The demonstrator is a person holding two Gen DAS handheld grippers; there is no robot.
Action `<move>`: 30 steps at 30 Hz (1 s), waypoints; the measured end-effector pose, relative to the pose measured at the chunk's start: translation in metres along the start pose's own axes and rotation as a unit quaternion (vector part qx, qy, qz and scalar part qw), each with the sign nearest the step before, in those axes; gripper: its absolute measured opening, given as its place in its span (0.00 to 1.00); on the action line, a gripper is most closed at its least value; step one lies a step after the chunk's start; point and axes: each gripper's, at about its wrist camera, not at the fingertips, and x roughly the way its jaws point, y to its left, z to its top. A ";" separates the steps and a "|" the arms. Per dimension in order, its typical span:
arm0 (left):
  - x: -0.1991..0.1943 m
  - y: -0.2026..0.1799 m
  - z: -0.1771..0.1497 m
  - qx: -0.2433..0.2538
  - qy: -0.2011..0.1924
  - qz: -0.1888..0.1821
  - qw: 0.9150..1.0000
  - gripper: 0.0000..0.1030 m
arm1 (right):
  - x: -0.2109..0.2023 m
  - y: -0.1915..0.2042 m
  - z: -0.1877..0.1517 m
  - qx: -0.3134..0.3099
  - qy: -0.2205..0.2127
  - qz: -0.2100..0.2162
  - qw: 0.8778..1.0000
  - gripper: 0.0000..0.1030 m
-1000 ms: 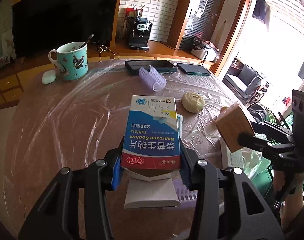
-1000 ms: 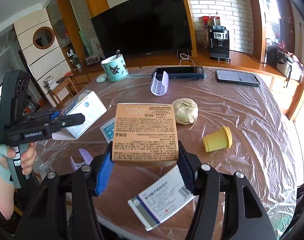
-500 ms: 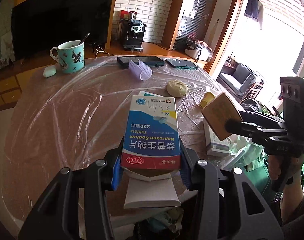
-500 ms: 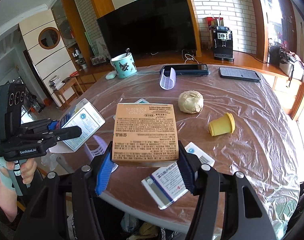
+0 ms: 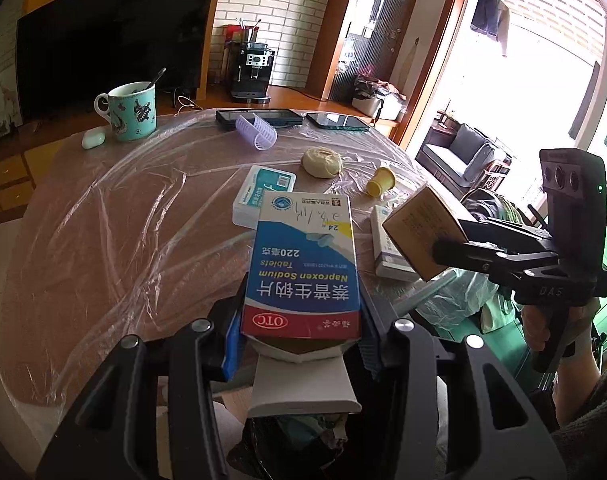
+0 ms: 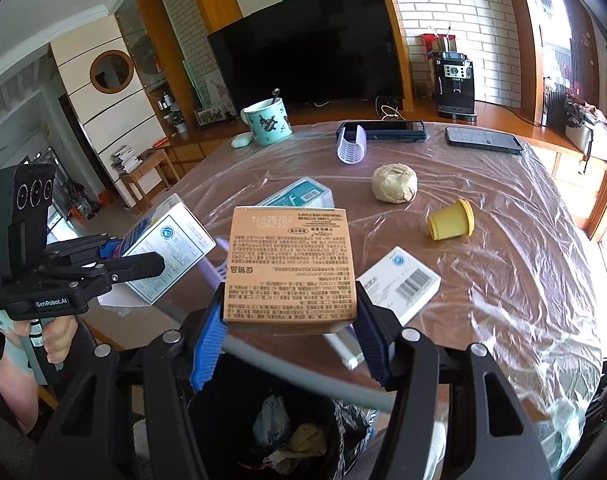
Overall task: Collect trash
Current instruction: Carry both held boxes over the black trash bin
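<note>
— Two boxes held?
— Yes: my left hand-held gripper clamps the blue medicine box, my right hand-held gripper the brown box, both above the bin at the desk's near edge.
— Left?
— Two boxes, a yellow cup, a paper ball on the desk.

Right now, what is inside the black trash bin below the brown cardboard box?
The black trash bin holds crumpled paper and plastic scraps. The claw frame and the brown cardboard box hide the rest.
</note>
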 end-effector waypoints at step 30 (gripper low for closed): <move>-0.015 -0.036 -0.065 0.028 0.038 -0.002 0.999 0.45 | -0.030 0.026 -0.067 -0.005 0.026 0.005 1.000 0.57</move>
